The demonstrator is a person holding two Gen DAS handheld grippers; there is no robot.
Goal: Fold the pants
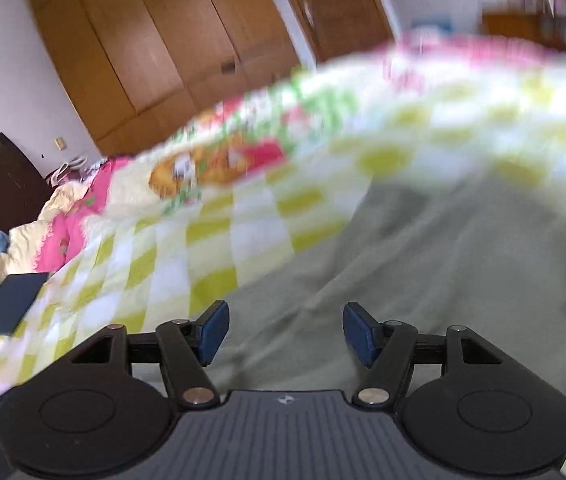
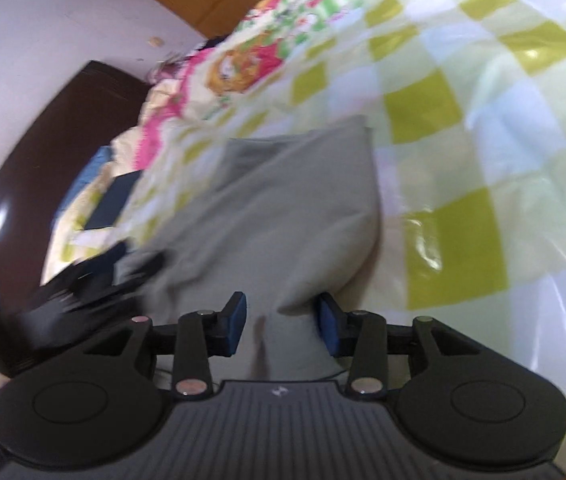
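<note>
Bedding first: one quilt (image 2: pixel 463 128) in yellow-green and white checks, with a pink cartoon print at its far end, covers the bed and carries everything else. On it lie the pants (image 2: pixel 283 216), one grey-green pair, spread along the middle of the bed with their square-cut far end pointing toward the headboard (image 2: pixel 35 168). That headboard is a single dark panel at far left, and beyond it stands one wooden wardrobe (image 1: pixel 171 48) against the wall.

Smaller things: one dark flat rectangle (image 1: pixel 7 306), perhaps a tablet or a book, rests on the quilt near the left side, well apart from the cloth.

Two claws are in play. The left claw (image 1: pixel 285 330) hangs over the near left part of the grey cloth with its jaws wide and nothing between them. The right claw (image 2: pixel 282 326) stands at a middling gap; a bunched fold of the pants rises between its blue pads (image 2: pixel 329 330), but the pads do not appear to press on it, so I judge it released or not yet pinched.

The step in hand looks like re-gripping for the next fold. To do it well, each claw should take one edge of the near end cleanly, through all layers, at matching spots left and right. Lift only a little, carry the edge straight toward the far end, and lay it down square so no crease is trapped. The left view is blurred, so the exact edge lines are unclear there.
</note>
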